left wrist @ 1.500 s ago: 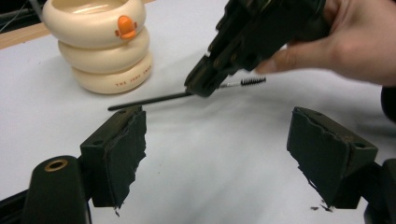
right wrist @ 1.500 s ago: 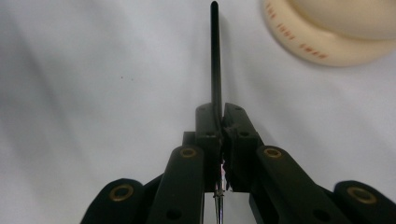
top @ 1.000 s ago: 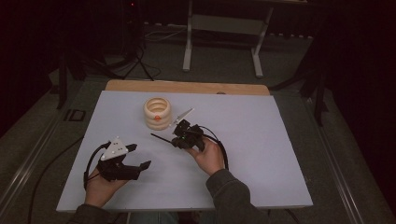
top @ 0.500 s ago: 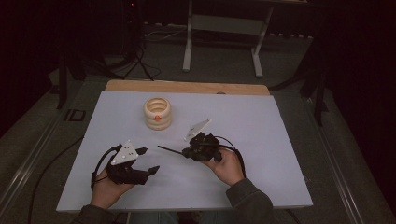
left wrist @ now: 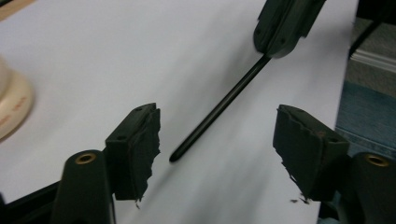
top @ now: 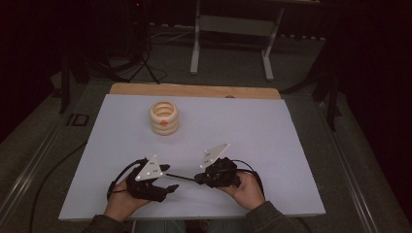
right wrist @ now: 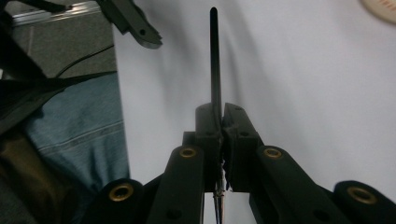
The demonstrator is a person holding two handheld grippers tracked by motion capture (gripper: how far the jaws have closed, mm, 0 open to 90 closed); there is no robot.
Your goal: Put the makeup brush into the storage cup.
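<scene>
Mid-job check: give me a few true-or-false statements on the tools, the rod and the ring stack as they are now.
1. The right tool is shut on the thin black rod. True.
2. The left tool is clamped on the rod's tip. False: its jaws stand wide apart, and the tip lies between them untouched.
3. The ring stack sits on the white table sheet, apart from both tools. True.
4. The rod is threaded through the ring stack. False: it points toward the left tool, away from the stack.
</scene>
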